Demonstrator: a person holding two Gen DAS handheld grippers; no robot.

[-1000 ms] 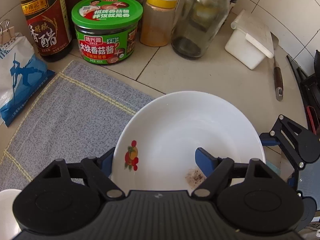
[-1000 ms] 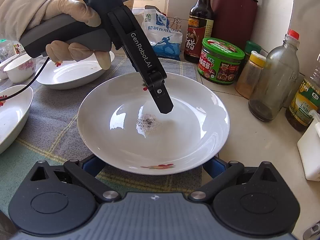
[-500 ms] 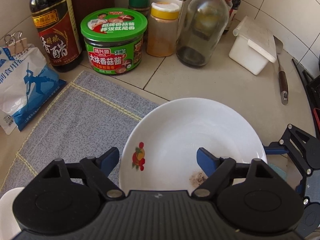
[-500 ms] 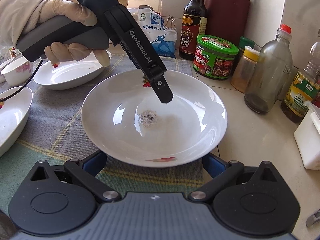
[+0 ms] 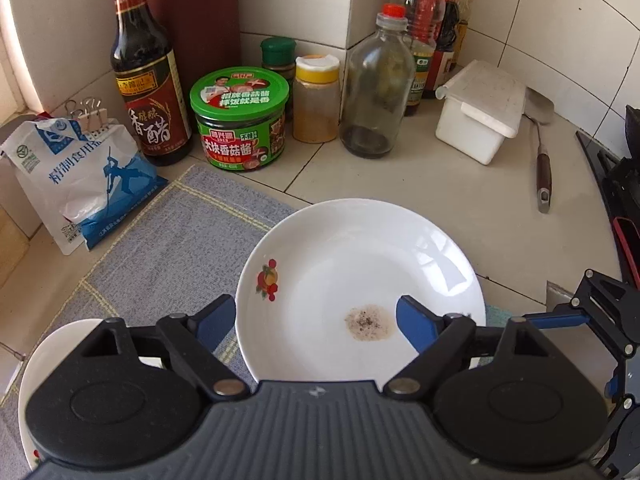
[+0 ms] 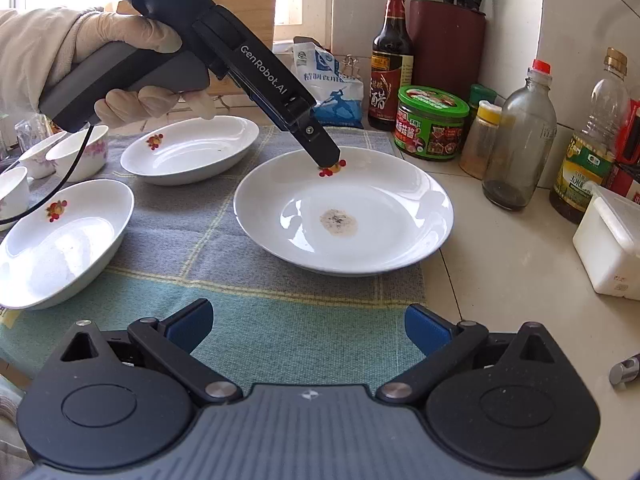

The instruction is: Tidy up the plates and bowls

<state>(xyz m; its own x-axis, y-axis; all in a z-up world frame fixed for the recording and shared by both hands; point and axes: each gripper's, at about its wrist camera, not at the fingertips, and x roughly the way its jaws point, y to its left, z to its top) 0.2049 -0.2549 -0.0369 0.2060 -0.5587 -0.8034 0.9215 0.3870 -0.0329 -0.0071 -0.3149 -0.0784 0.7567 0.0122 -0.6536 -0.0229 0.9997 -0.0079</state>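
A white plate (image 5: pixel 360 264) (image 6: pixel 372 240) with a brown stain in its middle and a red fruit motif lies partly on the checked cloth (image 6: pixel 248 292), partly on the counter. My left gripper (image 5: pixel 316 324) (image 6: pixel 328 158) hovers over its far-left rim; its jaws are opening, one finger outside the rim and one over the dish, neither pad pressing on it. A gloved hand (image 6: pixel 132 44) holds that gripper. My right gripper (image 6: pixel 307 328) stands open over the cloth, short of the plate's near rim, with nothing between its fingers.
Two deep white plates (image 6: pixel 188 154) (image 6: pixel 60 240) and small bowls (image 6: pixel 80 150) sit on the cloth's left. Behind the plate stand a vinegar bottle (image 5: pixel 148 92), a green-lidded jar (image 5: pixel 240 120), a glass bottle (image 5: pixel 376 88), a white box (image 5: pixel 480 112) and a salt bag (image 5: pixel 84 176).
Both grippers have pulled back and up from the plate. The left jaws have widened off its rim, and the right gripper's fingers no longer flank its near edge.
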